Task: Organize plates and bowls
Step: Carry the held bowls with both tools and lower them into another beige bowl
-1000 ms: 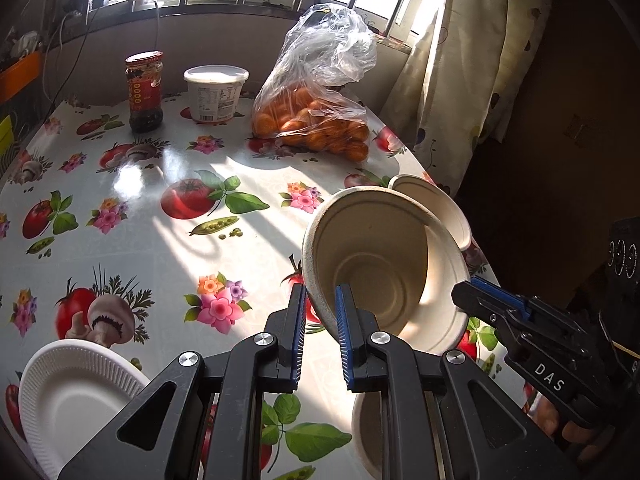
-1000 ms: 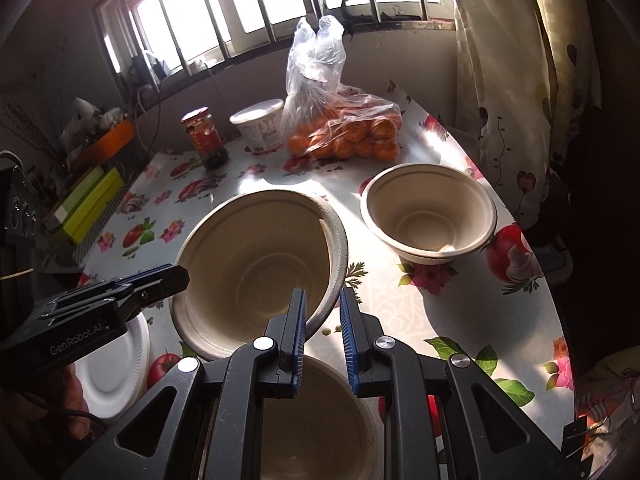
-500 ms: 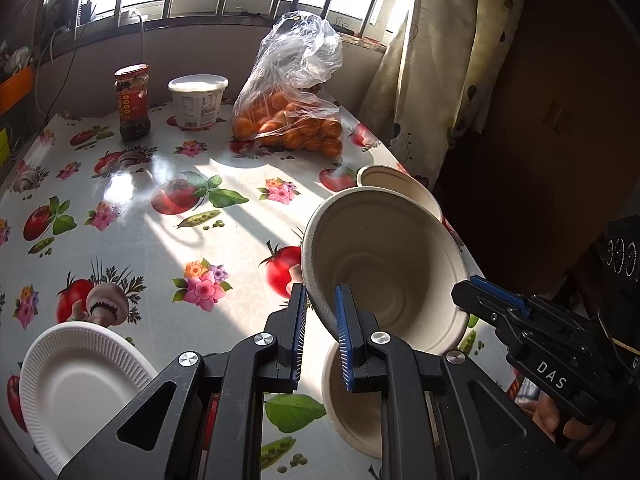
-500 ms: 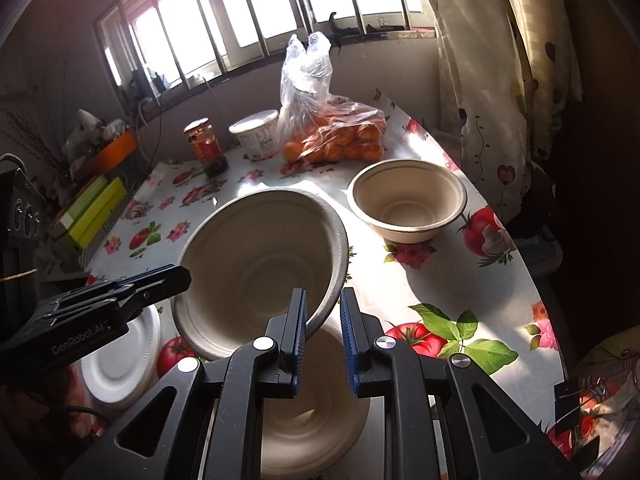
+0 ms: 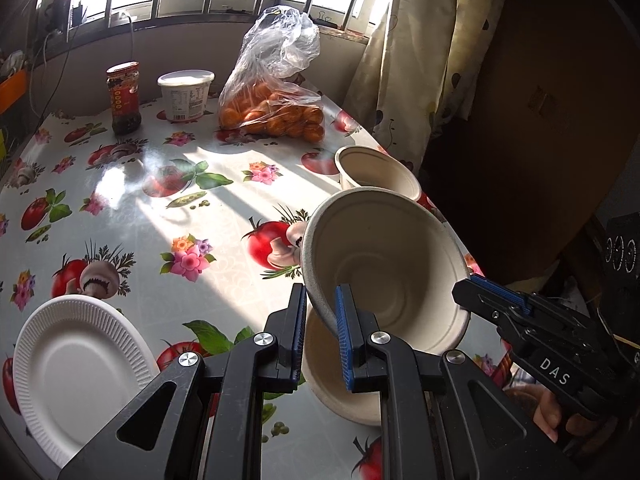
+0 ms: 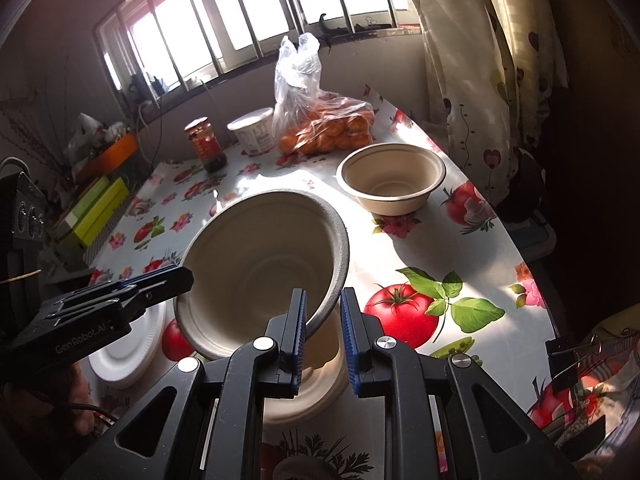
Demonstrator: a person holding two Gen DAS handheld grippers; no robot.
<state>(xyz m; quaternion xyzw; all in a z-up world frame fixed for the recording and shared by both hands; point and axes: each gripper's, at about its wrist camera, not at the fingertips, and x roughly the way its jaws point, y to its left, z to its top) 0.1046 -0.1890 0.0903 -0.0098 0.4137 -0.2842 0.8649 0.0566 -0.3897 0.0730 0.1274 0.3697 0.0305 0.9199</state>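
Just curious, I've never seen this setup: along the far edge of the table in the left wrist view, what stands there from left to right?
Dark glass jar with a red label → white plastic tub with a lid → clear plastic bag of oranges.

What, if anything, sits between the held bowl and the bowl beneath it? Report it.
Nothing visible. The held bowl, pinched by the left gripper and right gripper, hangs tilted over the lower bowl, whose visible part looks empty.

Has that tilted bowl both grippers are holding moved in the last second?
Yes. The held bowl has come toward the table's near edge, away from the bag of oranges, and now hangs over the bowl on the table.
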